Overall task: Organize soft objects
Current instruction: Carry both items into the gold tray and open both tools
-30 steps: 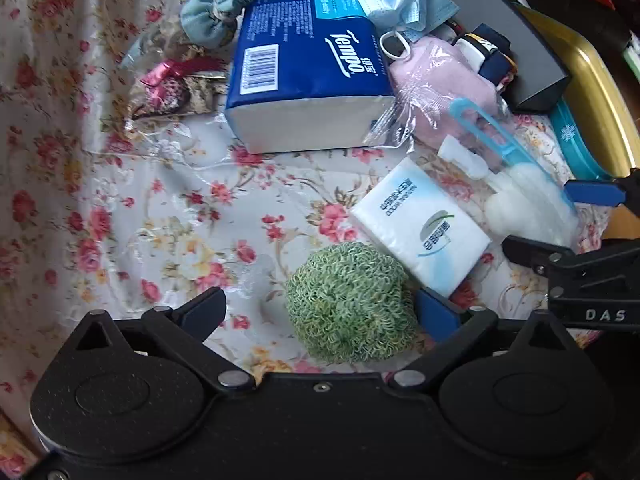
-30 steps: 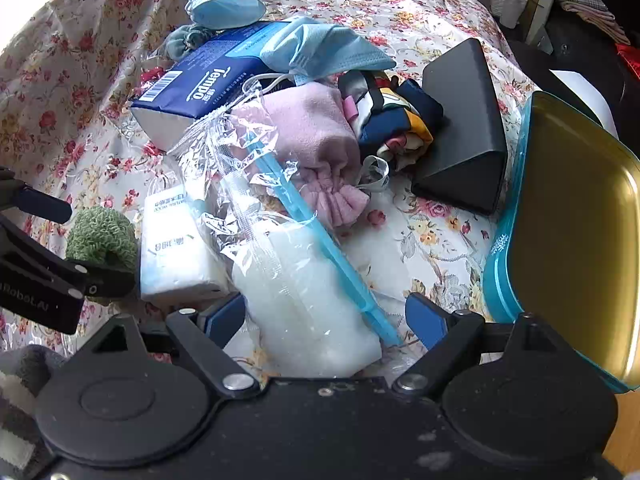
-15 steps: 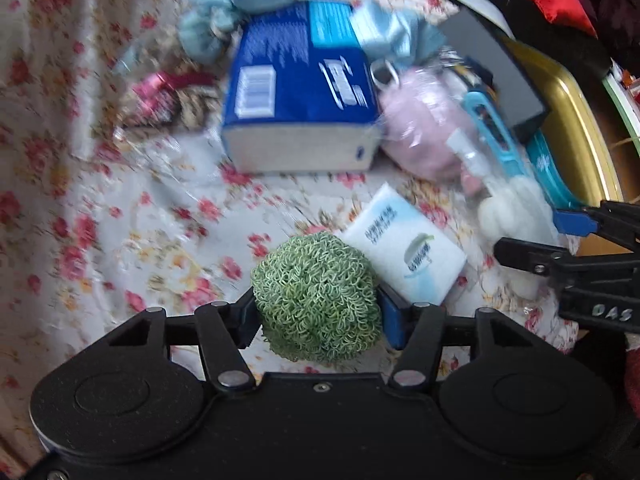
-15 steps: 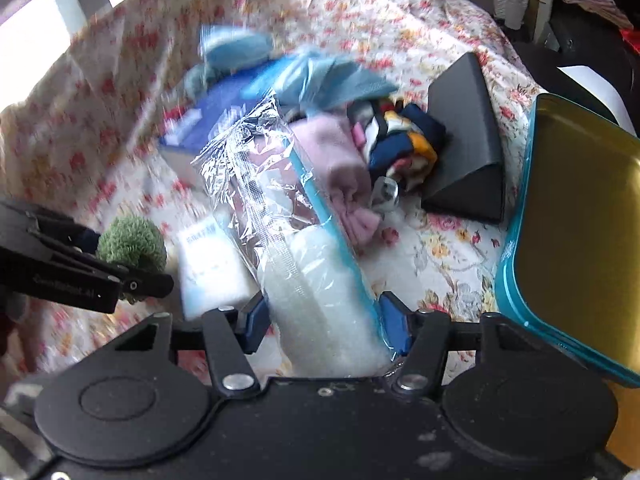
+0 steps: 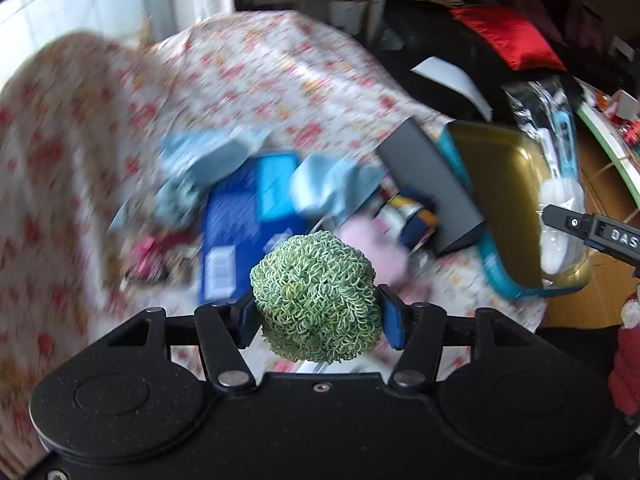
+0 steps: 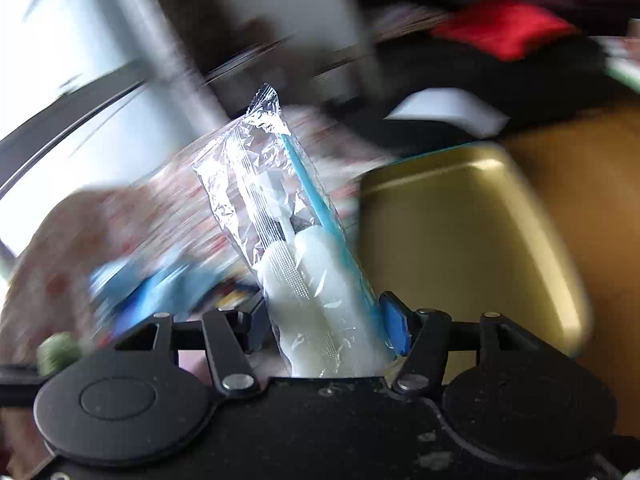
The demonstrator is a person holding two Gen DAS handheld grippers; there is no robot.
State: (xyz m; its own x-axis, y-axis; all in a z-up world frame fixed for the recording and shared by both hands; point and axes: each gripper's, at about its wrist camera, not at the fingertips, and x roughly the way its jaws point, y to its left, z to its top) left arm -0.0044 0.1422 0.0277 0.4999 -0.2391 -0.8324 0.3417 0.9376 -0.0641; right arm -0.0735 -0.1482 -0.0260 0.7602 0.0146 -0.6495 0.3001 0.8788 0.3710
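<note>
Left gripper (image 5: 316,316): jaws closed on the green scrubber ball (image 5: 315,300), which a second ago lay on the floral cloth (image 5: 256,80) between open jaws. It is now lifted clear of the cloth, in front of the clutter.

Right gripper (image 6: 328,326): jaws closed on the clear-wrapped sponge brush (image 6: 316,280). This item lay flat on the cloth a second ago and now stands upright in the grip, wrapper tip uppermost.

Significance: both pickups appear complete; the step in hand is judged to be transport toward the gold tray (image 6: 460,232). In the left wrist view the sponge brush (image 5: 558,216) already hangs over the tray (image 5: 500,200).

Appearance: the scrubber is a springy ball of looped green strands, slightly compressed at the sides. The brush pack shows white foam, a blue handle and crinkled film. The surroundings are motion-blurred; the blue tissue pack (image 5: 248,232) and dark case (image 5: 432,192) remain on the cloth.
</note>
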